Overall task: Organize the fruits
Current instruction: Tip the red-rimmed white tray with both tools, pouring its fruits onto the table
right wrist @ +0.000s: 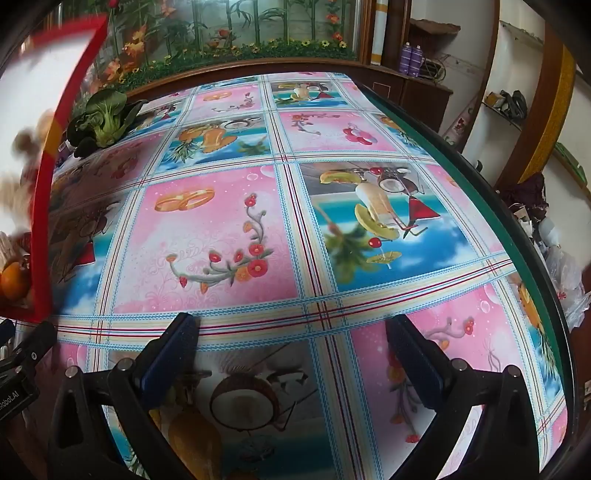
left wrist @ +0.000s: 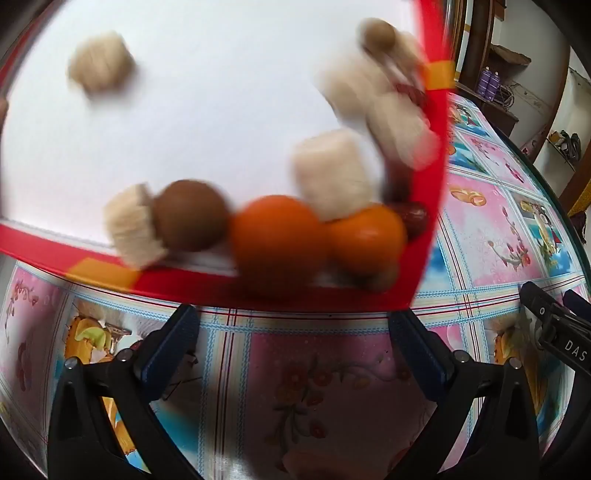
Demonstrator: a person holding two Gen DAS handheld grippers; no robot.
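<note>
A red-rimmed tray with a white floor (left wrist: 221,110) fills the upper left wrist view, tilted and blurred. In its near corner lie two oranges (left wrist: 275,236) (left wrist: 365,236), a brown round fruit (left wrist: 190,216), a dark red date (left wrist: 413,218) and several pale cream pieces (left wrist: 332,173). Another brown fruit (left wrist: 378,35) and a cream piece (left wrist: 99,66) sit farther back. My left gripper (left wrist: 291,325) is open just below the tray's rim, holding nothing. My right gripper (right wrist: 291,328) is open over the tablecloth, right of the tray (right wrist: 70,122), where one orange (right wrist: 14,278) shows.
A glass-topped table with a pink and blue patterned cloth (right wrist: 295,229) spreads ahead. A leafy green vegetable (right wrist: 103,118) lies at its far left. The table's green edge (right wrist: 517,236) runs down the right. Shelves and cabinets (right wrist: 417,74) stand beyond. The other gripper's body (left wrist: 557,332) shows at the right.
</note>
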